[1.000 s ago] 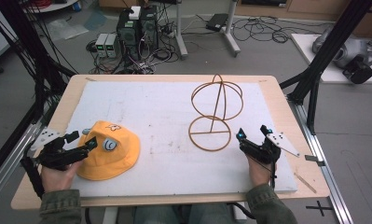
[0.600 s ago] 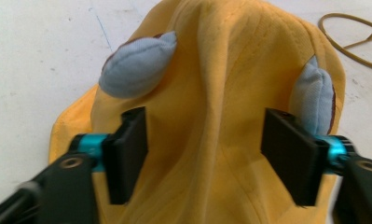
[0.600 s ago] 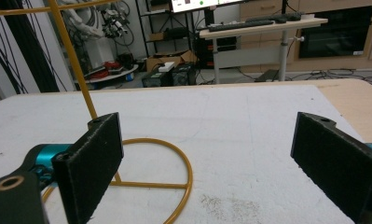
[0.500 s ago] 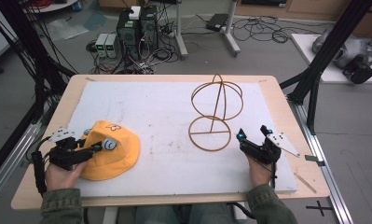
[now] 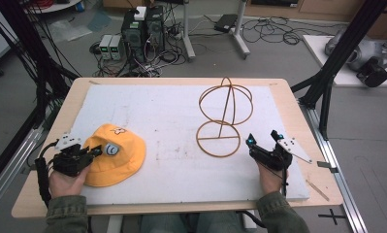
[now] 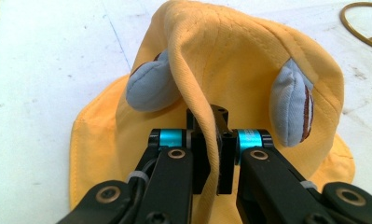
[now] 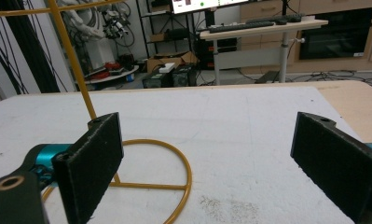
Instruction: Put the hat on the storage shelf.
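Note:
A yellow bucket hat [image 5: 112, 154] with two grey ear patches lies on the white mat at the front left. My left gripper [image 5: 88, 154] is shut on its brim at the hat's left side. In the left gripper view the brim fold [image 6: 207, 135] runs pinched between the black jaws, and the hat [image 6: 249, 60] rises beyond them. A gold wire hat stand [image 5: 224, 116] stands upright right of the mat's centre. My right gripper [image 5: 264, 139] rests open just right of the stand's ring base [image 7: 174, 186], nothing between its pads [image 7: 93, 158].
The white mat [image 5: 171, 126] covers most of the wooden table [image 5: 298, 121]. Black frame posts stand at both sides of the table. Computers and cables lie on the floor beyond the far edge.
My left gripper has drawn back a little toward the table's left front edge, its jaws closed onto the hat's brim. The right gripper has stayed still.

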### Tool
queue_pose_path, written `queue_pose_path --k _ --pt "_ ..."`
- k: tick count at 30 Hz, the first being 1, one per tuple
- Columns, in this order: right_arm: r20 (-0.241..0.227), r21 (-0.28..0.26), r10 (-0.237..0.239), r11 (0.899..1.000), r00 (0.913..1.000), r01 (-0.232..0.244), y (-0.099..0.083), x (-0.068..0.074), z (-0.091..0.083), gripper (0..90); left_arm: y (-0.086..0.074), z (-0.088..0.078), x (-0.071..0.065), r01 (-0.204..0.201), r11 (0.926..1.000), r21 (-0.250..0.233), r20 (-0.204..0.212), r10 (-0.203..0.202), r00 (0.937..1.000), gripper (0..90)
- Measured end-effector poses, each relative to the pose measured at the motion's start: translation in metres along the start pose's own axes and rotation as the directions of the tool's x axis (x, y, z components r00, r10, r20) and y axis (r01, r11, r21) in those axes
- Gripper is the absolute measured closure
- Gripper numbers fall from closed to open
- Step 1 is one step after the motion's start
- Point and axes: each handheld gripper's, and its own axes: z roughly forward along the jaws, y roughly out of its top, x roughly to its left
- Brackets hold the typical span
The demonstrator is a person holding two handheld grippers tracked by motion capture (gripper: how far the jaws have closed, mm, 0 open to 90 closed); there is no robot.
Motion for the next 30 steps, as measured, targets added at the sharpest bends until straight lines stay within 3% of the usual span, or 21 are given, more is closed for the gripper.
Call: queue_pose_path --k 7,10,14,18,20,22,26,30 --pt "0.000 0.000 -0.001 1.000 1.0000 0.001 0.000 0.000 0.000 8.9 0.001 -0.002 -0.003 -0.020 0.9986 -0.049 -0.021 0.019 0.9996 88.2" --pt "-0.001 0.003 0.000 1.000 1.0000 0.000 0.000 0.001 0.000 8.9 0.002 -0.003 -0.006 -0.033 0.9945 -0.099 -0.029 0.030 0.9991 88.2" --pt "-0.006 0.004 -0.003 1.000 1.0000 0.003 0.000 0.001 0.000 8.9 0.005 -0.007 -0.010 -0.041 0.9827 -0.180 -0.031 0.036 0.9989 88.2" --pt "-0.004 0.003 -0.007 1.000 1.0000 0.007 -0.001 0.001 0.000 8.9 0.008 -0.013 -0.014 -0.030 0.9570 -0.289 -0.030 0.023 0.9993 88.2" --pt "-0.004 0.004 -0.004 1.000 1.0000 0.004 -0.001 0.002 0.000 8.9 0.011 -0.017 -0.016 -0.020 0.9347 -0.355 -0.023 0.012 0.9997 88.2" --pt "-0.005 0.004 -0.005 1.000 1.0000 0.005 -0.001 0.002 0.000 8.9 0.012 -0.021 -0.018 -0.018 0.9048 -0.425 -0.019 0.011 0.9998 88.2" --pt "-0.004 0.007 -0.002 1.000 1.0000 0.002 -0.001 0.002 -0.001 8.9 0.014 -0.027 -0.025 -0.019 0.8314 -0.555 -0.028 0.005 0.9996 88.2" --pt "-0.007 0.005 -0.009 1.000 0.9999 0.009 -0.002 0.002 0.000 8.9 0.018 -0.034 -0.029 0.006 0.7699 -0.638 -0.003 -0.010 0.9999 88.2"
